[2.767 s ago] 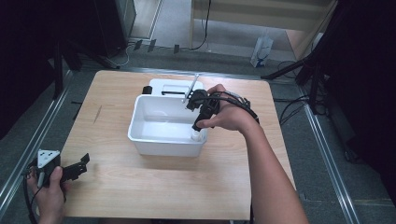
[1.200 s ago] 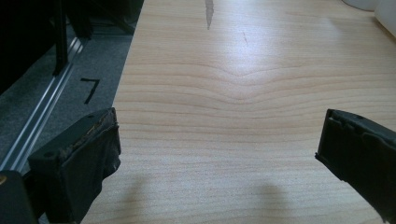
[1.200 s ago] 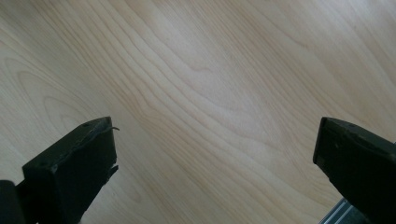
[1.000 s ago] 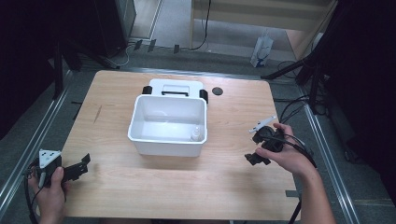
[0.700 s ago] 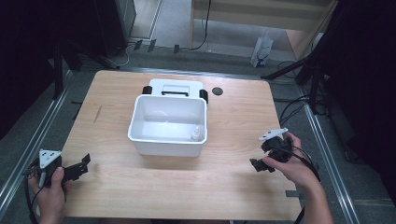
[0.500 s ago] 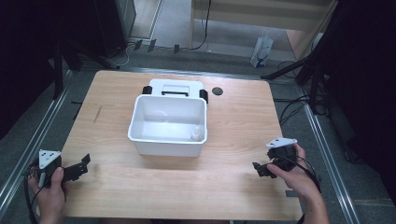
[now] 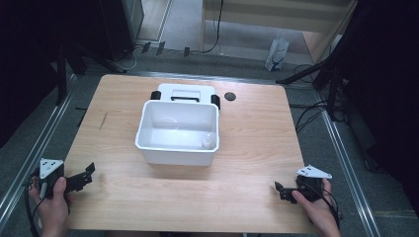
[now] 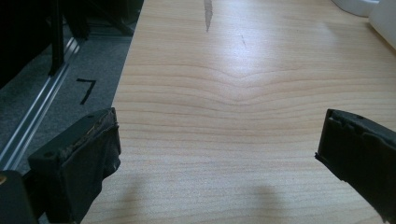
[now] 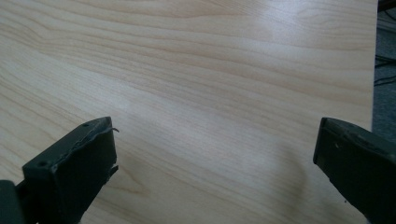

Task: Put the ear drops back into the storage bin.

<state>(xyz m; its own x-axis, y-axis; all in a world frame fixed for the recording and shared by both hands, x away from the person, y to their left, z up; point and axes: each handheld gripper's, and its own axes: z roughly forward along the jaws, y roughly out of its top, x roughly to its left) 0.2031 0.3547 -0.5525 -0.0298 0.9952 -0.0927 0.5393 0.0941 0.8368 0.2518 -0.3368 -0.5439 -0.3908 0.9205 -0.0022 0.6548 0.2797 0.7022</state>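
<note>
I count one white tub (image 7: pixel 178 131) mid-bench, one small bottle (image 7: pixel 209 141) inside it, one white lid (image 7: pixel 186 93) behind it, one dark disc (image 7: pixel 229 96) beside that lid, and my two claws, left (image 7: pixel 86 174) and right (image 7: pixel 281 190).

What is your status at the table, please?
Left gripper open, empty. Right gripper open, empty, near table edge. Small bottle upright in white tub. Nothing in the way.

white tub (image 7: pixel 148 143) mid-table | small bottle (image 7: pixel 209 141) inside | lid (image 7: pixel 185 92) behind | black disc (image 7: pixel 229 96)
</note>
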